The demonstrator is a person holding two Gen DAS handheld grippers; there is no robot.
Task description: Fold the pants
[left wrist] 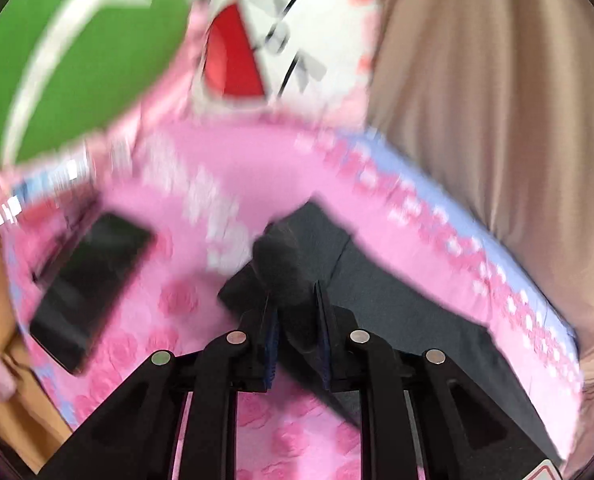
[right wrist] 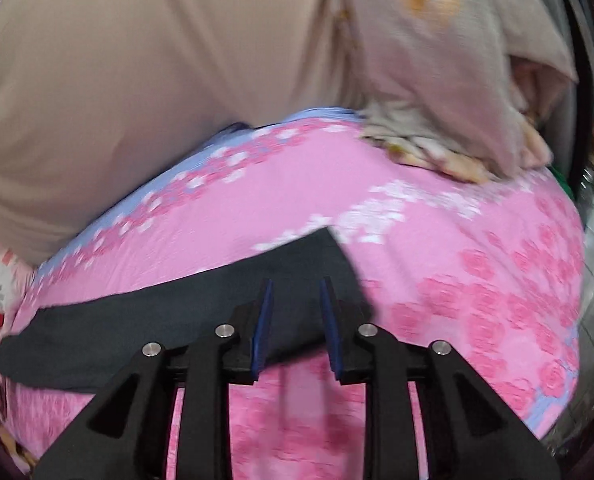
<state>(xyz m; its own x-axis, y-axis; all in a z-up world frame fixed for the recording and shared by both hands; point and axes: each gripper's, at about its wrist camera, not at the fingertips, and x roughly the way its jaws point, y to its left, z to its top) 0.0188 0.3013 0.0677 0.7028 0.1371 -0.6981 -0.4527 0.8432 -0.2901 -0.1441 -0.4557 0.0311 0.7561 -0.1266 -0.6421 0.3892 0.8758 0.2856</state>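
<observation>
Left tongs [left wrist: 295,308]: clenched on a bunched fold of the pants [left wrist: 377,280]. Dark grey cloth humps up between the blue pads [left wrist: 271,344] and fills the gap there.

Right tongs [right wrist: 297,308]: released. Pads stand apart with a clear gap and show no pressing on cloth. Near edge of the pants crosses that gap, behind or below the fingertips; cannot tell which.

Pants: on the bed sheet [left wrist: 237,168], pink with a rose print and a pale blue border. In the right wrist view, seen as a long dark band running from the left edge to a pointed corner just above the tongs. In the left wrist view, seen stretching from the tongs toward the lower right, close to the sheet's blue border.

Elsewhere on the bed: flat black slab [left wrist: 89,280], like a phone or tablet, well left of the pants. Green cushion [left wrist: 77,40] and white cartoon-face pillow [left wrist: 281,48] at the far end. Heap of pale cloth [right wrist: 437,152] at the far right corner. Beige drape [left wrist: 497,100] hangs beside the bed.

Both views motion-blurred; fine detail unreadable.
</observation>
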